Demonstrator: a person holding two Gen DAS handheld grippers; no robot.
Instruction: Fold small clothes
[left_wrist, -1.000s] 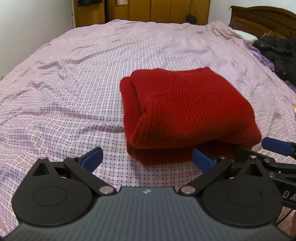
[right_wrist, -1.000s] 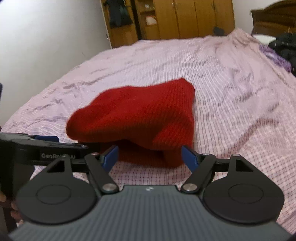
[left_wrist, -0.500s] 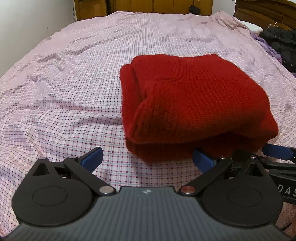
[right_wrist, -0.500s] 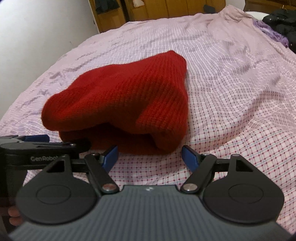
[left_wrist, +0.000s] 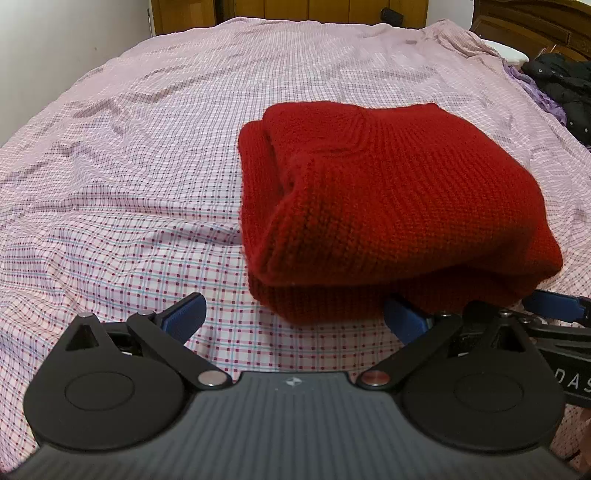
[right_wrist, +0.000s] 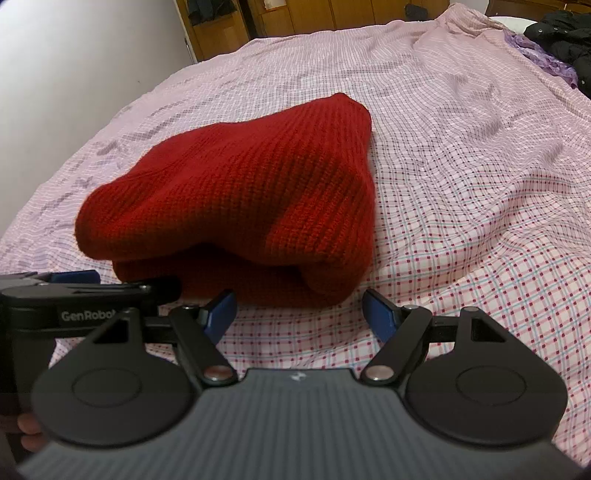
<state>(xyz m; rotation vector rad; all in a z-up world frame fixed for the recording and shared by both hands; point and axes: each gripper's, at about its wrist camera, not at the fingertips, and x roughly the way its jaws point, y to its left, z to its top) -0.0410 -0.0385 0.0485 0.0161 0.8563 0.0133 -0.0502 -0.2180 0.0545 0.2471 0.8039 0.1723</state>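
A folded red knit sweater (left_wrist: 388, 206) lies in a thick bundle on the pink checked bedsheet (left_wrist: 129, 192); it also shows in the right wrist view (right_wrist: 251, 206). My left gripper (left_wrist: 293, 317) is open and empty, just in front of the sweater's near left edge, its right fingertip touching or just under the bundle. My right gripper (right_wrist: 299, 314) is open and empty, just short of the sweater's near right corner. Each gripper shows at the edge of the other's view.
Dark clothes (left_wrist: 561, 88) and a purple cloth (right_wrist: 546, 59) lie at the bed's far right by a wooden headboard (left_wrist: 535, 26). Wooden wardrobes (left_wrist: 295, 9) stand beyond the bed's far end. A white wall (right_wrist: 74, 55) runs along the left.
Both grippers stayed open and drew back slightly from the sweater. The sweater's top fold has settled down onto the bundle.
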